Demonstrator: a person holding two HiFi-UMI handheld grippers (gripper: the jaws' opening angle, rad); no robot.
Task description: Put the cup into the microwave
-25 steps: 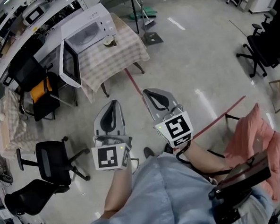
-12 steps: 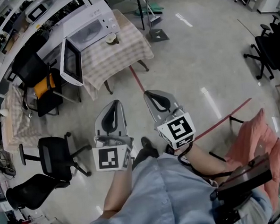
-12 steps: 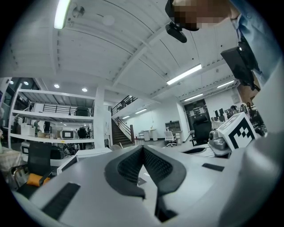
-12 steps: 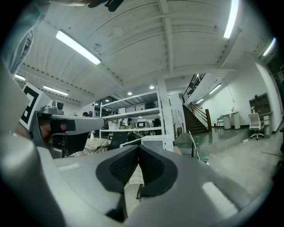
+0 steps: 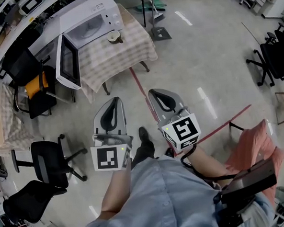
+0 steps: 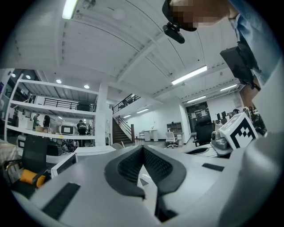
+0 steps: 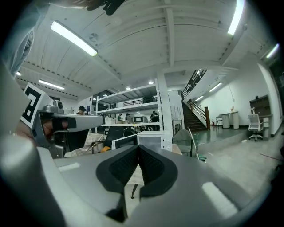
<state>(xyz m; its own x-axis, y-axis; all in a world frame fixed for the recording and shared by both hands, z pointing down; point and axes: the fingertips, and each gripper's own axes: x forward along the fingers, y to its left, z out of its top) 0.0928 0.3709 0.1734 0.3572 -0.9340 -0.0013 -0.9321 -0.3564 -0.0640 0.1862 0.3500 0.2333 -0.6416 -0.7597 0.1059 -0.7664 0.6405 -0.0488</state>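
A white microwave (image 5: 92, 21) stands at the back of a small table with a checked cloth (image 5: 121, 56), its door (image 5: 66, 63) swung open to the left. The pale cup (image 5: 112, 37) sits on the cloth just right of the microwave's front. Both grippers are held level over the floor, well short of the table. My left gripper (image 5: 115, 100) (image 6: 143, 148) is shut with nothing in it. My right gripper (image 5: 153, 92) (image 7: 139, 147) is also shut and empty. In the right gripper view the microwave (image 7: 153, 141) shows ahead, beyond the jaws.
A red tape line (image 5: 141, 92) runs across the floor from the table toward me. Black office chairs (image 5: 49, 162) stand at the left and another chair (image 5: 27, 79) beside the microwave door. A pink-covered seat (image 5: 252, 147) is at the right, a dustpan (image 5: 156, 34) behind the table.
The person has stepped toward the table, a shoe now showing between the grippers. Both grippers moved forward with the body and stayed shut. Table and microwave look slightly nearer.
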